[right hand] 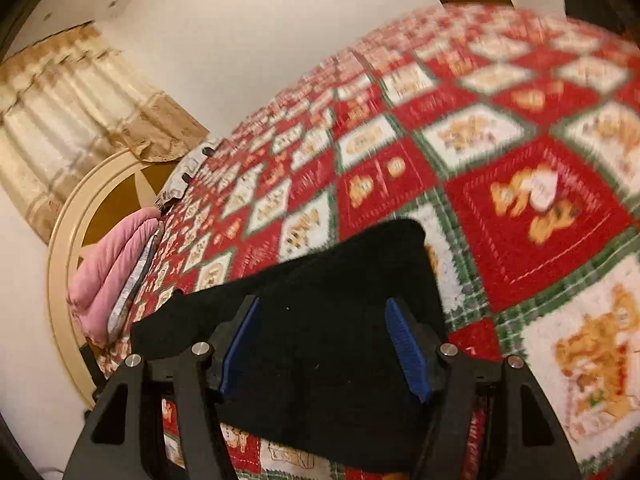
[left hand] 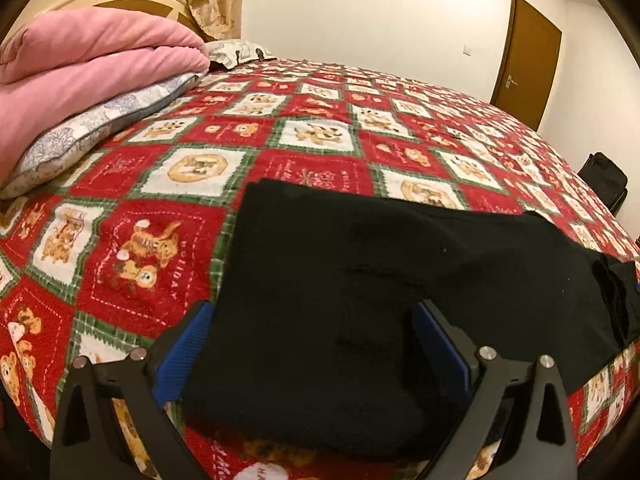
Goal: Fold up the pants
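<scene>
Pants (left hand: 360, 280), black and folded, lie on the patterned bedspread (left hand: 160, 240) near its front edge. Left gripper (left hand: 316, 320) and right gripper (right hand: 320, 316) both stand wide apart over the cloth, clamping nothing. Pink quilt (left hand: 80, 64) and pillow (left hand: 100, 124) sit well apart, by the headboard (right hand: 68, 240).

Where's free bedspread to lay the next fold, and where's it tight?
Free: the wide stretch of bedspread beyond the black pants, toward the far wall and door; also the patch between the pants' left edge and the grey pillow. Crowded: the headboard corner, where the pink blanket is stacked on that pillow. Both grippers are open above the pants.
</scene>
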A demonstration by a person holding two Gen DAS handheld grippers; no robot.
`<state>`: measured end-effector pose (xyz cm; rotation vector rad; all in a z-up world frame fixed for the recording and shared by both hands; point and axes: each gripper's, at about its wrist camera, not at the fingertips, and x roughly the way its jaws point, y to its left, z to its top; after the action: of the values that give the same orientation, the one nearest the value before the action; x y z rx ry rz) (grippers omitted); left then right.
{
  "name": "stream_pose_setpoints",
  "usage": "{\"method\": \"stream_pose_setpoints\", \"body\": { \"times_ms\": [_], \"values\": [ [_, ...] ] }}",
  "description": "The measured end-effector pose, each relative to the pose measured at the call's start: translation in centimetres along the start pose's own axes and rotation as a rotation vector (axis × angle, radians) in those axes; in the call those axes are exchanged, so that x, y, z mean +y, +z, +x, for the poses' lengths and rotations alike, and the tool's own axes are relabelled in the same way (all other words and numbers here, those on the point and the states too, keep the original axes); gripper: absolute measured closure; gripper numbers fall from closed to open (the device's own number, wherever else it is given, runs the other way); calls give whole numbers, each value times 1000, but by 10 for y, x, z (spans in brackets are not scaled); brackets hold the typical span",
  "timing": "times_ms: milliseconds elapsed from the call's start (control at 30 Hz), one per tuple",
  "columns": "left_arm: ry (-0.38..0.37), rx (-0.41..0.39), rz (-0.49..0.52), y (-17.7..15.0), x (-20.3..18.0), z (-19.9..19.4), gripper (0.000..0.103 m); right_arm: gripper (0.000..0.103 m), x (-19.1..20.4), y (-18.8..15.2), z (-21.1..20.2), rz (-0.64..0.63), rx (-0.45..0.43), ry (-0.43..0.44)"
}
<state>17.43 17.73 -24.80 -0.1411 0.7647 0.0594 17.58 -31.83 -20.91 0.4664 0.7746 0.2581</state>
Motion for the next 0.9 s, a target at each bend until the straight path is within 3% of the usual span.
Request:
{"method": "stream_pose_setpoints", "body": {
  "times_ms": [100, 267, 467, 600, 667, 733, 800, 900],
  "values": [
    [13, -1, -1, 0, -2, 0, 3, 38, 10, -8, -7, -53, -30, -30],
    [77, 15, -20, 3, -7, -4, 15, 38, 5, -15, -6, -15, -28, -19],
    [138, 7, 2, 2, -19, -9, 21, 38, 7, -20, -4, -34, -23, -27],
    [121, 4, 31, 3, -21, -10, 34, 38, 10, -22, -3, -49, -25, -30],
    [94, 0, 14, 5, -16, -13, 48, 38, 10, -23, -4, -54, -27, -30],
    [68, 0, 4, 8, -13, -16, 54, 38, 11, -24, -4, -56, -28, -30],
    [32, 5, -13, 10, -7, -16, 54, 38, 11, -24, -4, -59, -27, -31],
    [52, 5, -4, 9, -5, -12, 45, 38, 11, -25, -4, -62, -27, -31]
  ]
}}
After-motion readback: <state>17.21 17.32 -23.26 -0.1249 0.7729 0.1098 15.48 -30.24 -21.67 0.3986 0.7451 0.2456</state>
